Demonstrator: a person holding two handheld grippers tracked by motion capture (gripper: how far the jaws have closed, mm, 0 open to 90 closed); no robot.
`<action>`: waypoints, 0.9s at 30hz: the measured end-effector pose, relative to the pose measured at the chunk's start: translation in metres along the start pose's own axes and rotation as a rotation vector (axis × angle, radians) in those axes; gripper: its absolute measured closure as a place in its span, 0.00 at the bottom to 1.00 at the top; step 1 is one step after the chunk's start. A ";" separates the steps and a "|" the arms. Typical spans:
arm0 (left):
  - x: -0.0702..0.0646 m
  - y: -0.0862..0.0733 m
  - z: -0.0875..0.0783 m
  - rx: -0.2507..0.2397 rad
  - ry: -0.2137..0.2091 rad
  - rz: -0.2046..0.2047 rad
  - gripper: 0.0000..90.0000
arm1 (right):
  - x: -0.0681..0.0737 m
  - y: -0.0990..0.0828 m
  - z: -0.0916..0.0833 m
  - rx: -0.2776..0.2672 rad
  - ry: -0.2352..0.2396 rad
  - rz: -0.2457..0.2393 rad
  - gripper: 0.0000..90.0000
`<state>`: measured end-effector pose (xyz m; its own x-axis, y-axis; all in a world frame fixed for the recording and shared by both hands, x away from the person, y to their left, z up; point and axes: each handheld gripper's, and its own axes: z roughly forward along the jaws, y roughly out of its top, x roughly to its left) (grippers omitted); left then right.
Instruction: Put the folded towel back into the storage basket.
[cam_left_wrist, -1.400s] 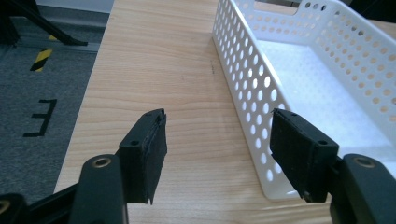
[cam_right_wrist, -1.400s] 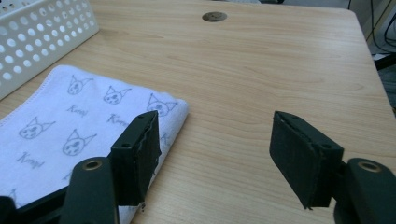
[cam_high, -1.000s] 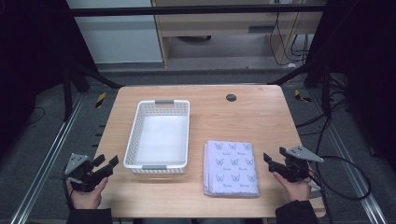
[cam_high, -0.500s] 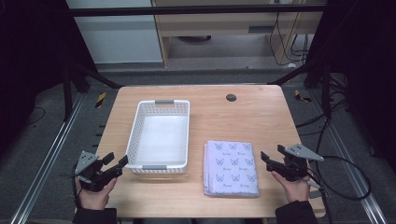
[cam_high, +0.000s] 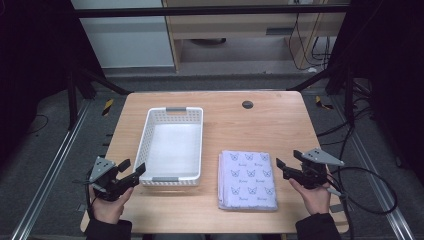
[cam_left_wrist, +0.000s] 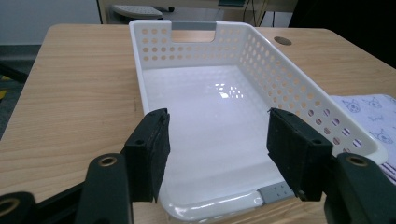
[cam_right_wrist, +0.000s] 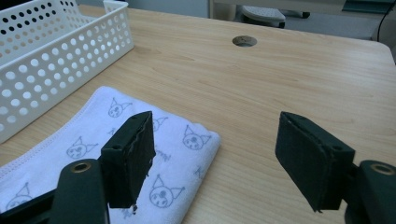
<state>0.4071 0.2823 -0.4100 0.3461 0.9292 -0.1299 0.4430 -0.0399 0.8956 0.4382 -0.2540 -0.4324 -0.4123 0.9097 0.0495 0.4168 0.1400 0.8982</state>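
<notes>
Table evenly lit, dark surroundings (glare inside the basket (cam_left_wrist: 224, 91)); sharp.

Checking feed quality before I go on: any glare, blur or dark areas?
Left gripper view: ceiling lights glare off the white basket floor. Right gripper view: sharp on the folded cloth; far background soft. High view: table evenly lit, surroundings very dark.

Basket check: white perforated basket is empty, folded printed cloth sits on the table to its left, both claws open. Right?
One slip: in the high view the folded cloth lies to the right of the white basket, not the left, near the right claw. The rest holds: the basket is empty, and the left claw and right claw both stand open, holding nothing.
</notes>
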 end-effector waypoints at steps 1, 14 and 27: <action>0.000 0.000 0.000 0.000 0.000 0.000 0.43 | 0.001 0.001 0.000 0.002 0.003 -0.003 0.32; -0.020 0.019 0.008 -0.016 -0.027 0.033 0.43 | 0.001 0.018 -0.003 -0.024 -0.007 -0.002 0.33; -0.054 0.030 0.021 -0.017 -0.071 0.090 0.43 | 0.007 0.035 0.002 -0.028 0.007 -0.009 0.36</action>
<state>0.4186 0.2230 -0.3853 0.4414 0.8939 -0.0780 0.3938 -0.1149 0.9120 0.4517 -0.2415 -0.4013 -0.4215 0.9058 0.0442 0.3903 0.1372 0.9104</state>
